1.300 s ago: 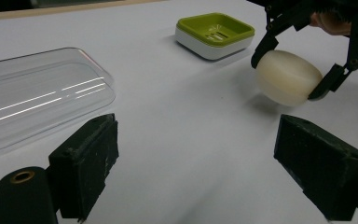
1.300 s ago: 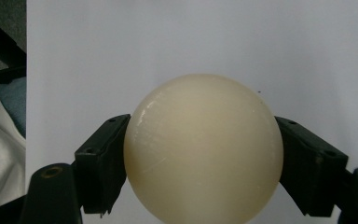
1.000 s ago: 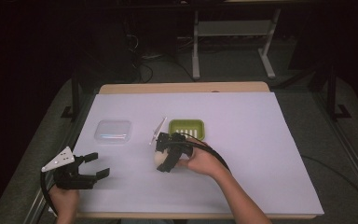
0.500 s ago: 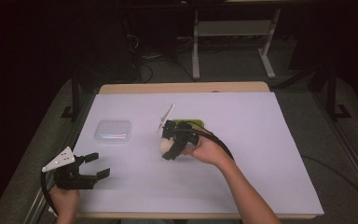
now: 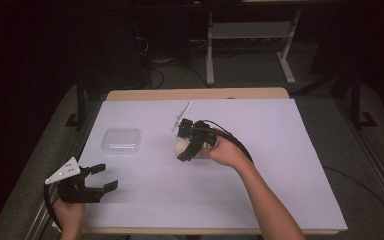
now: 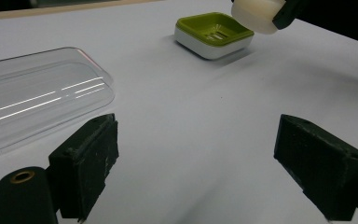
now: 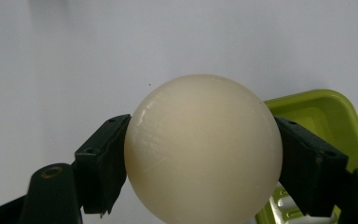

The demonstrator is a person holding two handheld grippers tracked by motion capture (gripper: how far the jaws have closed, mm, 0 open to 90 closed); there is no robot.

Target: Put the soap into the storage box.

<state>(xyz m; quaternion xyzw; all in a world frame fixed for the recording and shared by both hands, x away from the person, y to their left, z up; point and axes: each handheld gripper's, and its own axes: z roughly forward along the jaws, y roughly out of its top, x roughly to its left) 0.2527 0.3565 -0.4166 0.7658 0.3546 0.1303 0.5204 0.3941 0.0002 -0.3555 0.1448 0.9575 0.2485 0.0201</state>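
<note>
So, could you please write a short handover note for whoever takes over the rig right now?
Right hand-held gripper: shut on the cream soap, held above the table beside the green soap dish.
Left hand-held gripper: open, holding nothing, at the table's near left corner.
Clear plastic lid: lying on the white sheet, left of the dish.
Done: soap gripped and lifted.
Left, probably: set soap in dish, perhaps fit the lid.

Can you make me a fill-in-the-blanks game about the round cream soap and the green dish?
1. The right gripper is shut on the round cream ____.
2. The left gripper has its jaws ____ with nothing between them.
3. The square soap dish is white below and ____ on top.
4. The clear plastic lid lies on the white ____.

Missing words: soap; open; green; table
</note>
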